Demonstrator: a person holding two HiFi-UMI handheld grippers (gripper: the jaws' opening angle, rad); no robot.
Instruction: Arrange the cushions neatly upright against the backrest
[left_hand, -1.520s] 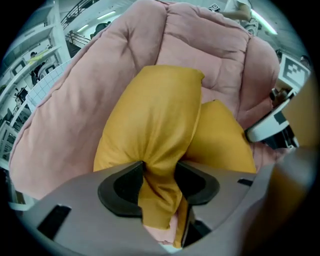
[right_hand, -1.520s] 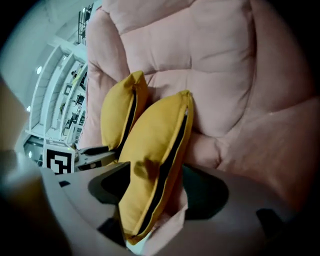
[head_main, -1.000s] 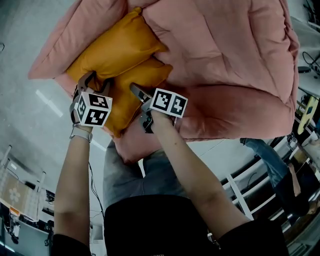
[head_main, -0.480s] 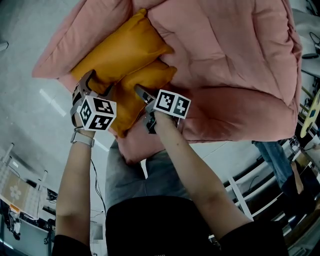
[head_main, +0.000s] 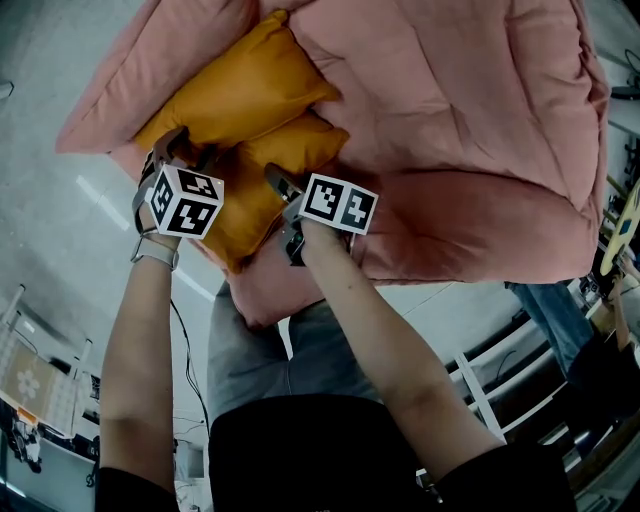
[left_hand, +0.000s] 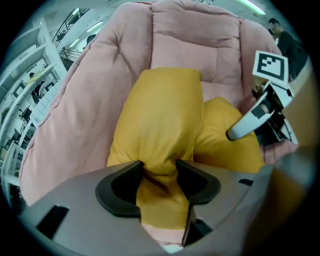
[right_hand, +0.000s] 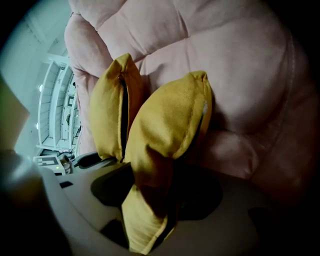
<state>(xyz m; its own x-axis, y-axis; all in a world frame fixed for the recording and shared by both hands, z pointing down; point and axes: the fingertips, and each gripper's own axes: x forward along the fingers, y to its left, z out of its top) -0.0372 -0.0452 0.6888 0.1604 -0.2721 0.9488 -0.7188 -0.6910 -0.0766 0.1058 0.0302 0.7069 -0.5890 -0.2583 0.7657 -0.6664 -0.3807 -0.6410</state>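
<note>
Two mustard-yellow cushions lie side by side on a big pink padded sofa (head_main: 450, 120). My left gripper (head_main: 182, 148) has just been closing and is now shut on a bunched corner of the larger cushion (head_main: 235, 90), seen pinched between the pads in the left gripper view (left_hand: 159, 172). The right gripper (head_main: 276, 182) has also just been closing; it is shut on the near edge of the smaller cushion (head_main: 275, 160), whose fabric fills the jaws in the right gripper view (right_hand: 152, 185). The larger cushion (right_hand: 110, 110) stands just left of the smaller one there, touching it.
The pink backrest (left_hand: 200, 40) rises behind both cushions. Grey floor (head_main: 60, 80) lies to the left of the sofa. A person in jeans (head_main: 545, 310) stands at the right beside white rails (head_main: 480, 390). Shelving (left_hand: 30, 80) shows at far left.
The left gripper has shifted a little up and left in the picture and now pinches the larger cushion's corner. The right gripper stays in place, its jaws now closed on the smaller cushion.
</note>
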